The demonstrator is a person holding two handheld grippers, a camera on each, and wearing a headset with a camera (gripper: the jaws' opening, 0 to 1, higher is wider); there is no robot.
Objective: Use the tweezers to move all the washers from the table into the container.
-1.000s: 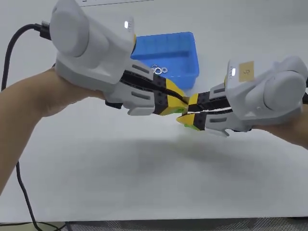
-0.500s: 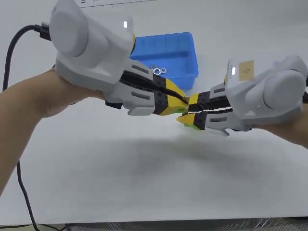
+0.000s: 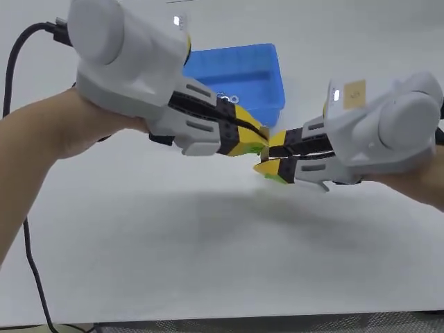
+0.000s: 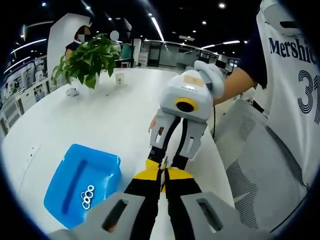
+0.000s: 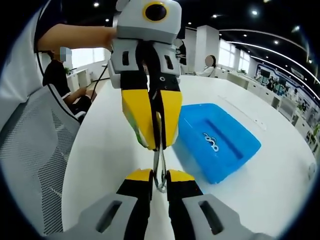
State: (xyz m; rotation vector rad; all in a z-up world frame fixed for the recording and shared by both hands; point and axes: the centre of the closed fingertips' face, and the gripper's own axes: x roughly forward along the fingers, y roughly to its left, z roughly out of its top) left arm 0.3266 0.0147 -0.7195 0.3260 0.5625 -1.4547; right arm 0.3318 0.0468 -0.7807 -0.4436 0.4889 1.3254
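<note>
White table (image 3: 208, 263) in an open office, seen from above and from each gripper. The tweezers (image 5: 159, 167) were raised above the table as a thin metal strip bridging the two grippers, which met tip to tip. The washers (image 3: 229, 99) lay bunched together on the floor of the blue container (image 3: 267, 111), which stood on the table just behind the meeting tips; from the right gripper view the same cluster (image 5: 212, 142) sat near the middle of the container (image 5: 235, 160).

The left gripper (image 3: 260, 139), reaching in from the left, had its yellow-tipped jaws pressed together on the far part of the tweezers, as the right gripper view showed (image 5: 156, 142). The right gripper (image 3: 269, 156) faced it from the right; its jaws (image 5: 161, 175) stood a little apart with the near end of the tweezers between them, and whether they actually touched the metal could not be told from this angle.

A black cable (image 3: 14, 62) ran from the back of the left gripper down past the table edge. A potted plant (image 4: 90, 57) stood at the far end of the table, and a grey mesh chair (image 5: 35, 160) sat beside it.
</note>
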